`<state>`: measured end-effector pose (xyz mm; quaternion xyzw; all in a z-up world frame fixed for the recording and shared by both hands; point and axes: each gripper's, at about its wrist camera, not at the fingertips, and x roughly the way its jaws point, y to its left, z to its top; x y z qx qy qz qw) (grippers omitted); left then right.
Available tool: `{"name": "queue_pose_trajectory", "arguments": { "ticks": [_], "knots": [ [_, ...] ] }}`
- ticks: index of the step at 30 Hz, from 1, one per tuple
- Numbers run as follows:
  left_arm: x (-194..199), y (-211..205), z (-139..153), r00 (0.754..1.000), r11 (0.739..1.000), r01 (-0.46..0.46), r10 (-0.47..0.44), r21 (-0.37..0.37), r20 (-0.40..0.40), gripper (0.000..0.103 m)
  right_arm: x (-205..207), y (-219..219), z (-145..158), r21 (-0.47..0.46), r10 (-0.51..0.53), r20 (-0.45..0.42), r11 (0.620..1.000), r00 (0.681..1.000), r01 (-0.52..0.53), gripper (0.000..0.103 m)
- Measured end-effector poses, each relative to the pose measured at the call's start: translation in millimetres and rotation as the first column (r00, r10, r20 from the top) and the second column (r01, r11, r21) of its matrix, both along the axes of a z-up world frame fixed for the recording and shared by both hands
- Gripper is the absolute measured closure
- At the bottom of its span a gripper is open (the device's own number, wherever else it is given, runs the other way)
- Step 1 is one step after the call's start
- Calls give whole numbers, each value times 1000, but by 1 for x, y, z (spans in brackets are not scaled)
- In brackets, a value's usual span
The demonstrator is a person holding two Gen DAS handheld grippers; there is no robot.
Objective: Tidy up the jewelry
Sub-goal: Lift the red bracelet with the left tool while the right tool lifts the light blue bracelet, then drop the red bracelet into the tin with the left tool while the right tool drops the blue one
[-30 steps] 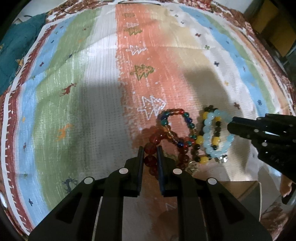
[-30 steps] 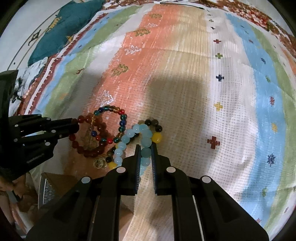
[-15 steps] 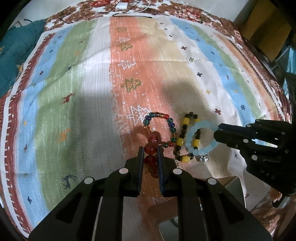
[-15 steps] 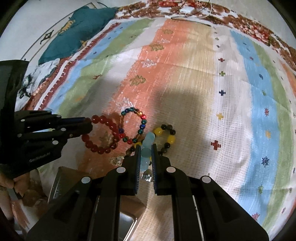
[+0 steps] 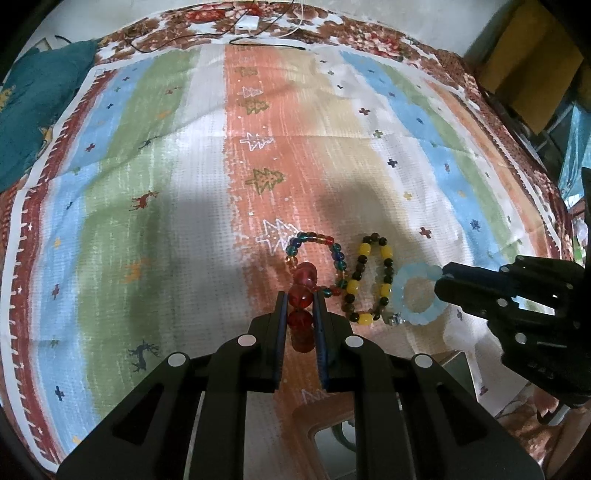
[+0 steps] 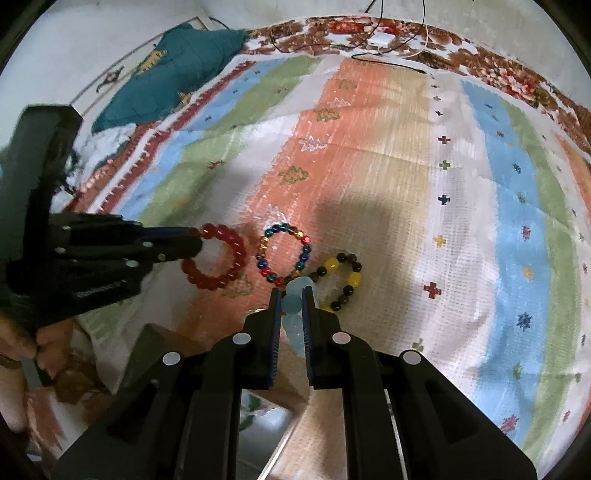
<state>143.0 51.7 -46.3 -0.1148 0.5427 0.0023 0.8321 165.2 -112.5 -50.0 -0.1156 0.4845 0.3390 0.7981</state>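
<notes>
My left gripper [image 5: 300, 299] is shut on a red bead bracelet [image 5: 301, 295] and holds it lifted above the striped cloth; the bracelet shows as a ring in the right wrist view [image 6: 218, 258]. My right gripper [image 6: 291, 295] is shut on a pale blue bead bracelet [image 6: 295, 306], seen as a ring in the left wrist view [image 5: 417, 295]. A multicoloured small-bead bracelet [image 5: 321, 258] and a yellow-and-dark bead bracelet [image 5: 369, 280] lie on the cloth between the two grippers.
An open box [image 5: 454, 365] with a brown rim [image 6: 147, 343] sits at the near edge below both grippers. A teal cushion [image 6: 177, 70] lies far left. A white charger and cables [image 5: 247, 24] lie at the far edge. The striped cloth [image 5: 166, 184] covers the surface.
Both grippers rose and drew back, lifting the red and the pale blue bracelets off the pile. The two other bracelets stayed on the cloth, now spread apart.
</notes>
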Motion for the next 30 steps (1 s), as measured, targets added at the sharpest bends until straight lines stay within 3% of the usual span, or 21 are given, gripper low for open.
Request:
{"name": "queue_pose_trajectory", "arguments": {
  "ticks": [9, 17, 30],
  "knots": [
    [-8, -1, 10, 999, 1000, -20, 19, 21, 33, 90, -8, -5, 11, -7, -42, 90, 999, 995, 43, 91],
    [-18, -2, 29, 994, 1000, -26, 24, 16, 109, 90, -14, -7, 20, -15, -51, 171, 998, 984, 54, 91],
    [-33, -16, 51, 977, 997, -4, -11, 71, 213, 90, -29, -9, 36, 73, -38, 267, 997, 963, 20, 91]
  ]
}}
